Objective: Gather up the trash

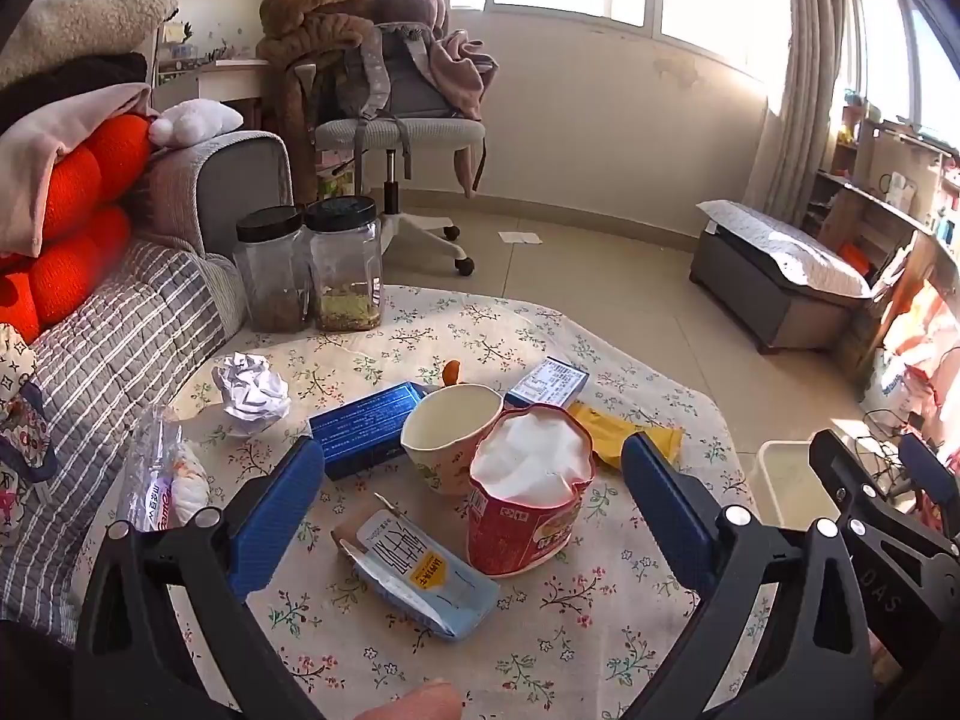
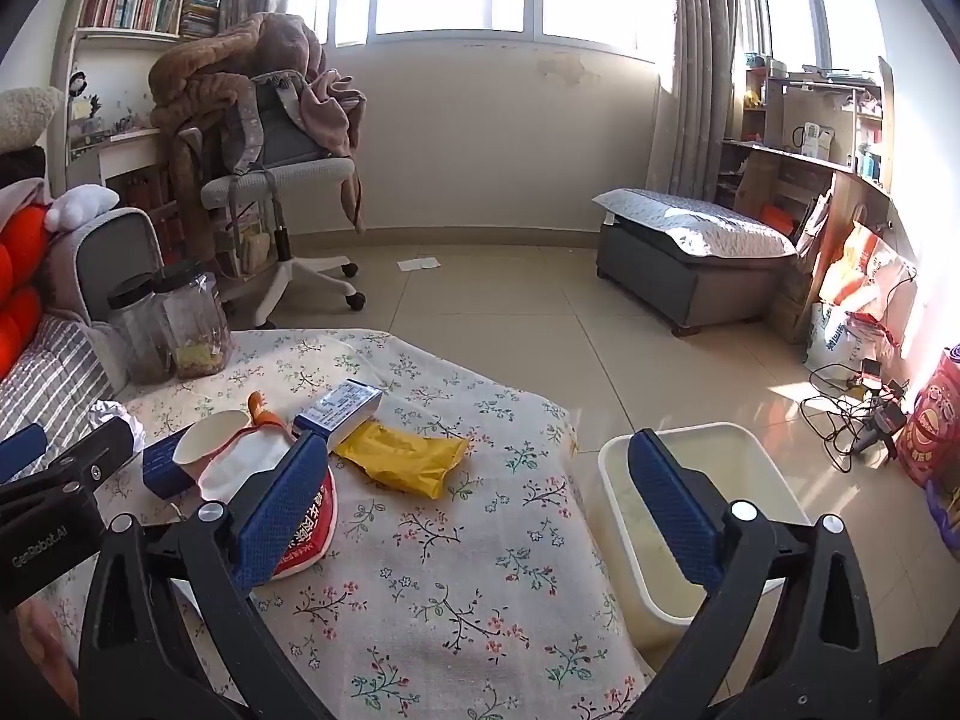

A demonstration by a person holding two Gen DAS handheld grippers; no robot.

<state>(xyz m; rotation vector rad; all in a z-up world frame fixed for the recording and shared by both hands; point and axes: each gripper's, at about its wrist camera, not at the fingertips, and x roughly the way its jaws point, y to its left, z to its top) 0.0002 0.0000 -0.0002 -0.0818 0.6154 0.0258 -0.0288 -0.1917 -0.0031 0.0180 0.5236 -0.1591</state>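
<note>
Left wrist view first: our left gripper [image 1: 474,486] hangs above the floral table [image 1: 600,630] with its jaws spread as wide as they go and nothing between the pads. Straight ahead, framed by the two blue fingers, sits the red noodle cup [image 1: 528,510], stuffed with white tissue. Just behind it, touching or nearly so, is the paper cup [image 1: 447,438], and flat in front lies the pale blue wrapper [image 1: 414,570]. Further left we spot the crumpled paper ball [image 1: 249,390] and a blue box [image 1: 366,426]; the two jars [image 1: 312,267] at the far edge look like keepers, not trash, we reckon.

What could go wrong? Close on that noodle cup too hard and the thin wall may crumple and spill the tissue; come in off-centre and a finger nudges the paper cup over.

Right wrist view now: our right gripper [image 2: 480,498] is also fully open and empty, poised over the table's near edge. The yellow packet [image 2: 405,459] lies just ahead between the fingers, nearer the left one, and the noodle cup sits partly hidden behind that left finger. The cream bin [image 2: 774,468] stands on the floor beside the table, behind the right finger. A flat packet is hard to pinch; we might snag the cloth and drag everything along.
</note>
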